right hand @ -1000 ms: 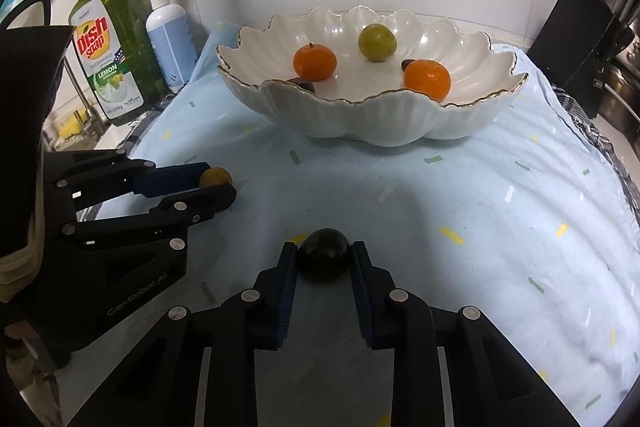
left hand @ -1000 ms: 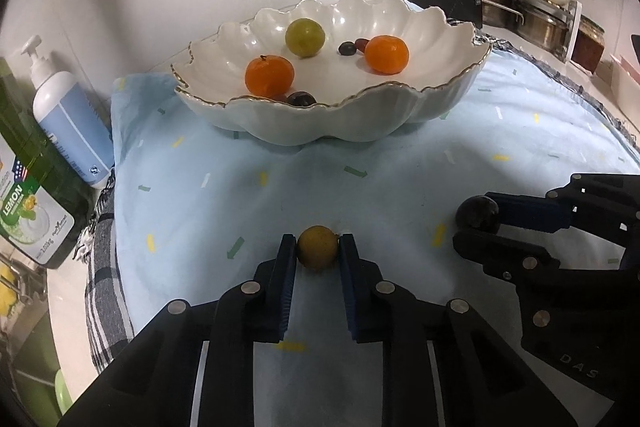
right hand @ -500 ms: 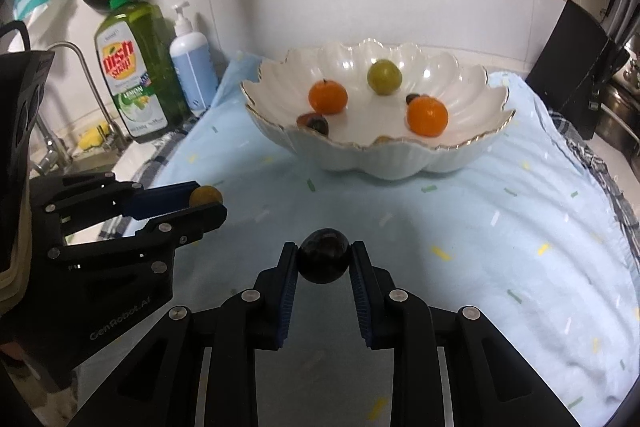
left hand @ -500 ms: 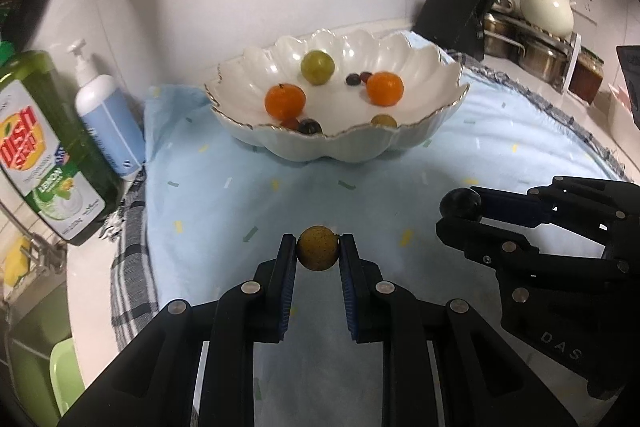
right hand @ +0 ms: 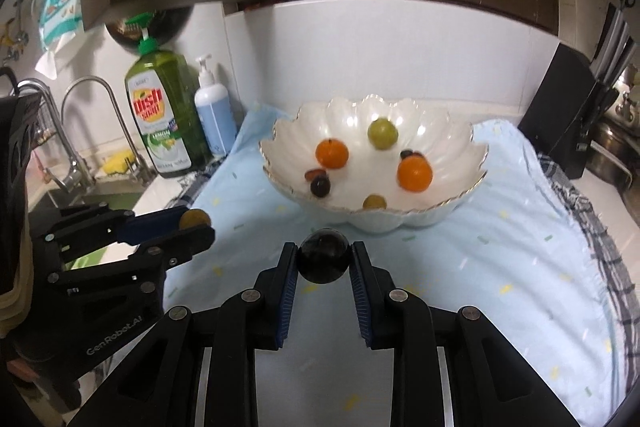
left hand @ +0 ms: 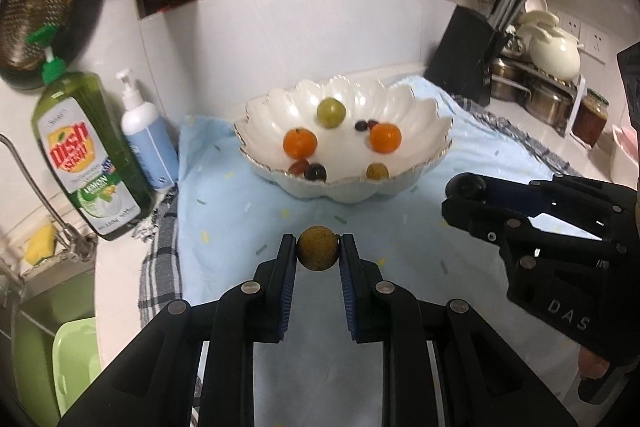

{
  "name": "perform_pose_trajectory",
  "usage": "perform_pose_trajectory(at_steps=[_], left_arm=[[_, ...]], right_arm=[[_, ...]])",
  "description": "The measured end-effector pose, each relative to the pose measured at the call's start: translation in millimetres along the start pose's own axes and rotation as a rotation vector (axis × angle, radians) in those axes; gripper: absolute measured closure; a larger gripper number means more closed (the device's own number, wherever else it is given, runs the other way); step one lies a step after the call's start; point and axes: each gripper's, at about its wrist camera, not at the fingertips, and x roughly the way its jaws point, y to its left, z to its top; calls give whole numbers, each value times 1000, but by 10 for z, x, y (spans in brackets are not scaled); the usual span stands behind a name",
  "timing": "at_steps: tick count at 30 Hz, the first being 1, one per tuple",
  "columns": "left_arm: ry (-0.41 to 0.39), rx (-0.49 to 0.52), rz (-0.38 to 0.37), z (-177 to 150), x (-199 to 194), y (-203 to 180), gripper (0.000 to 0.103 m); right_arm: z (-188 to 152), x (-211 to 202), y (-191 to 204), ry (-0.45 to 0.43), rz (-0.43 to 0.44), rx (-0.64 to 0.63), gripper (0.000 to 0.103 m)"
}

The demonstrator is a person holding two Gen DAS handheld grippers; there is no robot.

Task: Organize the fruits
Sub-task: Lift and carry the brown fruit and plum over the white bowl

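My left gripper (left hand: 318, 249) is shut on a small brownish-yellow fruit (left hand: 318, 247), held above the blue cloth in front of the bowl. My right gripper (right hand: 324, 261) is shut on a dark round fruit (right hand: 324, 261), also raised before the bowl. Each gripper shows in the other's view: the right gripper (left hand: 466, 189) with its dark fruit, the left gripper (right hand: 194, 221) with its yellow fruit. The white scalloped bowl (left hand: 434, 147) (right hand: 472, 179) holds two oranges, a green fruit and several small dark and yellow ones.
A green dish soap bottle (left hand: 86, 155) and a blue pump bottle (left hand: 146, 135) stand left of the cloth, by the sink and tap (right hand: 92, 115). A black knife block (left hand: 464, 63) and metal pots (left hand: 548, 99) stand at the right. Dark cabinets hang overhead.
Both grippers have risen and drawn back from the bowl, each still holding its fruit. The bowl looks smaller, and cabinets and the sink have come into view.
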Motion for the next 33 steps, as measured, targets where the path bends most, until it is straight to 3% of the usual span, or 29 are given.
perform_pose_trajectory(at_steps=[13, 33], left_arm=[[-71, -70, 44, 366, -131, -256, 81], [-24, -139, 82, 1087, 529, -468, 81]], right_arm=[[305, -164, -375, -50, 11, -22, 75], [863, 384, -1032, -35, 18, -123, 75]])
